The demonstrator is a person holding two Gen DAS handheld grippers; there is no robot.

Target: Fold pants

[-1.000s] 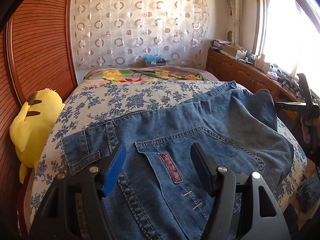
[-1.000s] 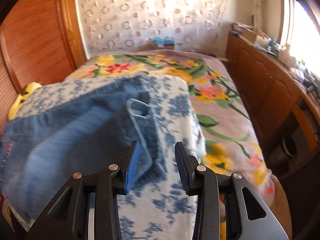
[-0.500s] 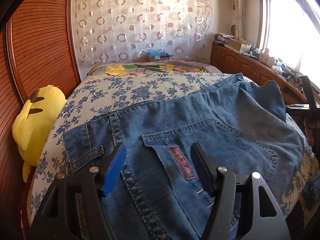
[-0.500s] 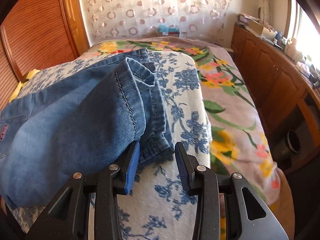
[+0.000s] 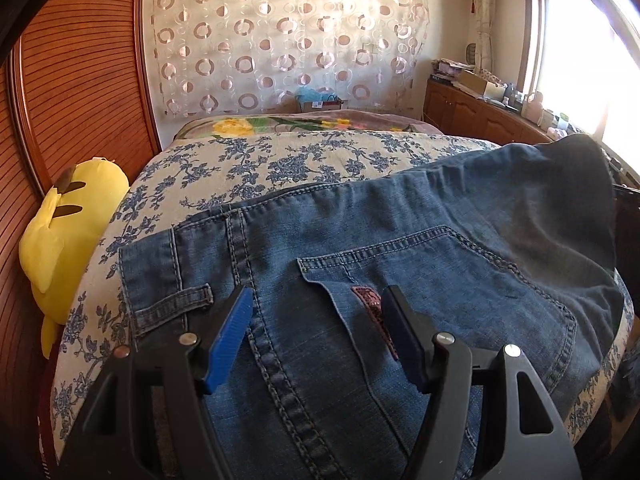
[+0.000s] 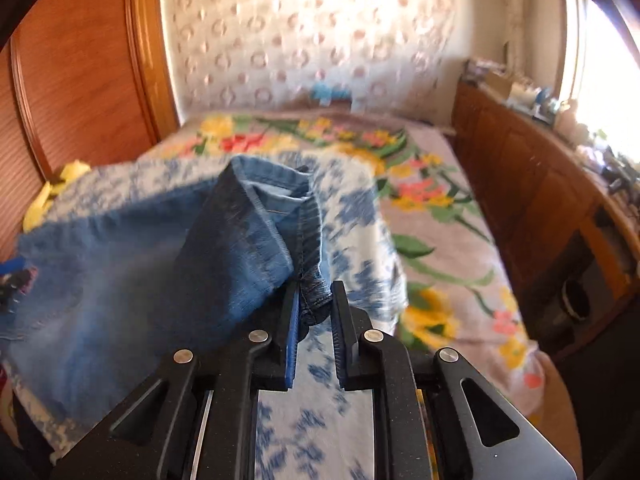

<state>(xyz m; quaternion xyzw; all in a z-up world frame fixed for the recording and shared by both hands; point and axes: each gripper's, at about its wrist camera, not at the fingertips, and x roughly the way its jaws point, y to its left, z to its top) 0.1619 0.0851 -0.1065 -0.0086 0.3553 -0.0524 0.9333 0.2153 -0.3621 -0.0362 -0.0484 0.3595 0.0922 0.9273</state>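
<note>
The jeans lie spread over the blue-flowered bedspread, waistband and back pocket right under the left gripper, whose fingers stand wide with nothing pinched. Over on the right gripper, the jaws have just been closing and now clamp narrow on the bunched leg hem, lifted off the cover. A yellow plush toy sits well off left of the left fingers.

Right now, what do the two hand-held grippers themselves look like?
Both look alike. The left hand-held gripper has a matte black angular frame with triangular cut-outs, round silver pivot pins and two flat fingers faced with blue pads. The right hand-held gripper has the same black frame, silver pins and blue pads. No cables or sleeves show.
</note>
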